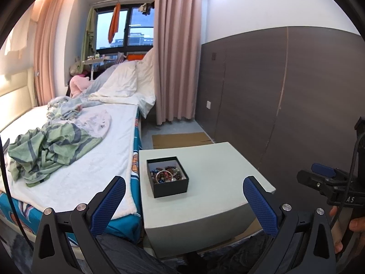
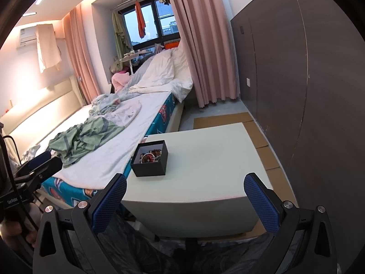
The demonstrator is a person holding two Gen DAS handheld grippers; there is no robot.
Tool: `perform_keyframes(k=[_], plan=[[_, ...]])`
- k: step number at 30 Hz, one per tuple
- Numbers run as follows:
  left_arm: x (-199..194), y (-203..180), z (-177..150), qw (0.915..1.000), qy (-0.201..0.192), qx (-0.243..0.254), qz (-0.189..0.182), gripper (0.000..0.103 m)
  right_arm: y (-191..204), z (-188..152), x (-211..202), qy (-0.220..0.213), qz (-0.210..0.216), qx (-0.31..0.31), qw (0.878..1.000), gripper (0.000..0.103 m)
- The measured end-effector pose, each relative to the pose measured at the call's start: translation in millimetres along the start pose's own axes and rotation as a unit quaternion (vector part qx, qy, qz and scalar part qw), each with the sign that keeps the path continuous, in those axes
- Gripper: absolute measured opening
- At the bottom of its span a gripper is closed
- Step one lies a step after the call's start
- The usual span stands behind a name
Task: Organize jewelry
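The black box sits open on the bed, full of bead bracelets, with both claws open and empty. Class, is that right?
Not quite. The box sits on the pale table beside the bed, as the left wrist view shows. The rest is right.

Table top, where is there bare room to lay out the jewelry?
The table is bare from the black box across to its right edge and forward to its near edge. The box sits in the left part beside the bed; it is crowded with beads.
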State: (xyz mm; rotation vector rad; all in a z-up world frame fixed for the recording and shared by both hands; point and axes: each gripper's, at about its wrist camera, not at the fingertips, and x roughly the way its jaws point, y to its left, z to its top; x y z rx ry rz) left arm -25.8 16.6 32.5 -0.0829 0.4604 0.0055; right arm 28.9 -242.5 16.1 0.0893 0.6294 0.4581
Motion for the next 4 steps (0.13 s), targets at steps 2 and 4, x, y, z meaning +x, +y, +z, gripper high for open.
perform_keyframes(k=[2,4], plan=[[6,7,0,1.0,0.005,-0.007,-0.002,0.103,3,1,11,0.009,0.0,-0.002,1.0,0.103],[13,12,0,0.9999,0.011,-0.008,0.003,0.102,5,2,20,0.015,0.002,-0.001,1.0,0.103]])
